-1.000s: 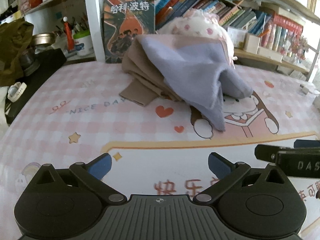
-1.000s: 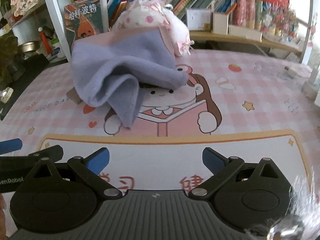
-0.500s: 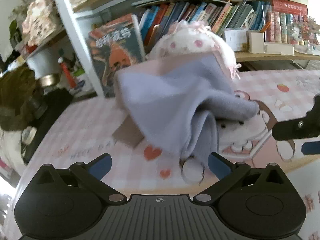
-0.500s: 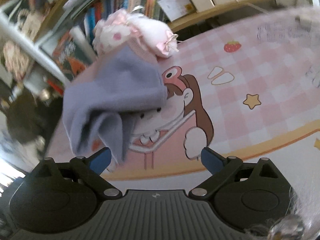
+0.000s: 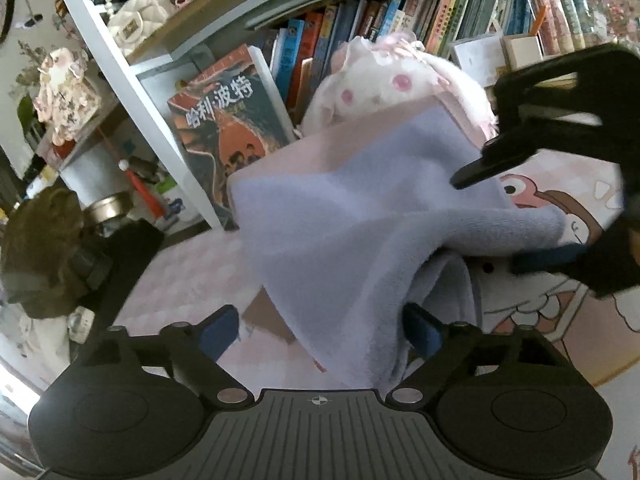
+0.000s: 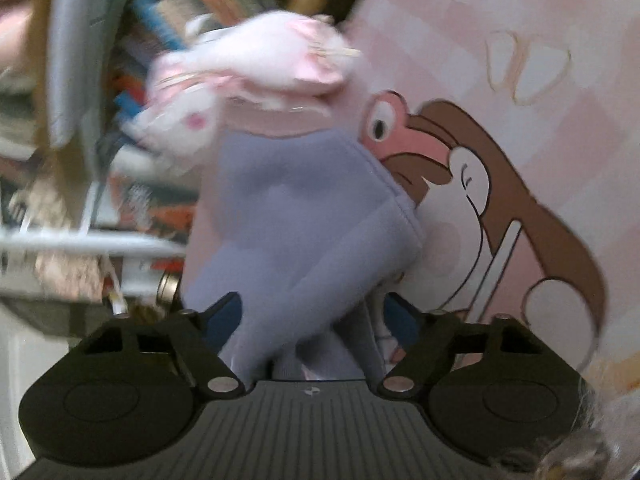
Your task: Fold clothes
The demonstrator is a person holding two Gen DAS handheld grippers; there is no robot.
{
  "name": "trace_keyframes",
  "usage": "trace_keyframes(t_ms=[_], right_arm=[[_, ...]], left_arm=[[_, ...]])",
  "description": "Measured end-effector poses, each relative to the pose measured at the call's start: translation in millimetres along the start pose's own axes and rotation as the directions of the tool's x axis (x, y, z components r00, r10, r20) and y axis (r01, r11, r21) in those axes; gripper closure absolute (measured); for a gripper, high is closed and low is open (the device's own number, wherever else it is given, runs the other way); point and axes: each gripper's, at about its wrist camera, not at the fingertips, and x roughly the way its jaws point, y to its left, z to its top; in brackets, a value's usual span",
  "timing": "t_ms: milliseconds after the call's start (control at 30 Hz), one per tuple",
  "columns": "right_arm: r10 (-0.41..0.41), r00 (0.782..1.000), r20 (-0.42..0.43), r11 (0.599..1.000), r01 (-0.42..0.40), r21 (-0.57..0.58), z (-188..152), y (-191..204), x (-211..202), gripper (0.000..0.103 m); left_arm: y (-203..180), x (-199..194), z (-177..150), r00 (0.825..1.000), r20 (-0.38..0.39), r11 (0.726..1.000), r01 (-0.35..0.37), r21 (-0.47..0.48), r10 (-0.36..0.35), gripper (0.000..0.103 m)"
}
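Left wrist view first: my left gripper (image 5: 320, 330) reaches a lavender garment (image 5: 360, 216) heaped on the pink-checked worktop (image 5: 192, 276). Its fingers (image 5: 218, 330) have just been closing yet are still spread; the garment's lowest hanging corner lies between them, against the right finger, with clear space beside the left one, so I read no grip. A tan garment (image 5: 268, 318) shows under the lavender one, and a pink-and-white plush toy (image 5: 396, 84) sits behind the heap, before a shelf of books (image 5: 400, 24). A large book with an orange cover (image 5: 232, 128) leans at the shelf post. My right gripper (image 5: 560, 200) enters from the right, one finger over the cloth, the other low beside its fold. Right wrist view, blurred by motion: the right gripper (image 6: 316, 314) has the same lavender garment (image 6: 296, 216) between its fingers (image 6: 226, 314), which have just been closing; I cannot tell whether they press the cloth. Beside it lies the worktop's cartoon print (image 6: 500, 208).
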Motion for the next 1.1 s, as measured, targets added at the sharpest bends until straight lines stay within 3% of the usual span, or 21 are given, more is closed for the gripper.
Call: trace_keyframes(t_ms=[33,67,167,267,333,433,500,567,633,700,733,833,867,900,933,967,1033,1100], right_arm=[[0.002,1.000,0.007,1.000,-0.002,0.030,2,-2,5,0.040],[0.000,1.000,0.016,0.998,-0.001,0.058,4,-4,9,0.046],[0.007,1.000,0.021,0.996,-0.009,0.087,6,-12,10,0.089],[0.053,0.998,0.037,0.998,-0.054,0.021,7,-9,-6,0.091],[0.090,0.994,0.060,0.995,-0.087,-0.054,7,-1,-25,0.092],[0.208,0.970,0.126,0.968,-0.185,-0.171,6,27,-74,0.092],[0.322,0.933,0.160,0.919,-0.267,-0.290,7,63,-115,0.092],[0.437,0.879,0.191,0.843,-0.327,-0.427,5,107,-156,0.093],[0.556,0.805,0.207,0.742,-0.369,-0.560,-3,154,-193,0.093],[0.672,0.721,0.171,0.621,-0.421,-0.661,-12,201,-227,0.093],[0.715,0.684,0.144,0.561,-0.439,-0.701,-17,222,-241,0.093],[0.766,0.639,0.074,0.440,-0.437,-0.785,-40,269,-261,0.093],[0.780,0.624,0.049,0.398,-0.434,-0.809,-47,284,-268,0.093],[0.793,0.609,0.023,0.354,-0.429,-0.831,-54,300,-275,0.093],[0.794,0.607,0.002,0.326,-0.423,-0.846,-61,312,-277,0.093],[0.765,0.644,-0.002,0.344,-0.412,-0.843,-63,314,-265,0.093],[0.696,0.718,-0.011,0.390,-0.390,-0.834,-68,316,-238,0.093],[0.561,0.827,-0.024,0.498,-0.361,-0.789,-66,300,-186,0.093]], left_arm=[[2,1,-1,1.000,-0.009,1.000,0.016,-0.004,-0.016,0.028],[3,2,-2,0.999,-0.021,0.999,0.031,-0.008,-0.031,0.045],[6,5,-5,0.997,-0.044,0.998,0.067,-0.018,-0.067,0.082],[4,-13,-7,0.994,0.009,0.994,0.112,0.017,-0.112,0.091],[1,-41,-4,0.983,0.087,0.986,0.155,0.060,-0.159,0.093],[2,-99,6,0.936,0.244,0.966,0.229,0.120,-0.253,0.094],[6,-143,21,0.874,0.372,0.949,0.274,0.154,-0.312,0.094],[17,-185,40,0.789,0.505,0.937,0.307,0.167,-0.349,0.095],[35,-224,60,0.688,0.629,0.926,0.343,0.158,-0.362,0.095],[63,-258,73,0.569,0.742,0.908,0.400,0.125,-0.353,0.095],[77,-271,75,0.518,0.782,0.893,0.437,0.106,-0.347,0.095],[116,-297,76,0.410,0.846,0.831,0.552,0.066,-0.340,0.095],[126,-295,74,0.405,0.846,0.805,0.591,0.048,-0.347,0.095],[134,-287,70,0.417,0.834,0.778,0.628,0.024,-0.362,0.095],[138,-277,64,0.445,0.811,0.757,0.654,-0.005,-0.379,0.094],[141,-264,57,0.479,0.782,0.736,0.676,-0.038,-0.399,0.094],[141,-224,39,0.577,0.677,0.700,0.703,-0.128,-0.456,0.094],[135,-175,13,0.678,0.530,0.681,0.694,-0.234,-0.509,0.094]])
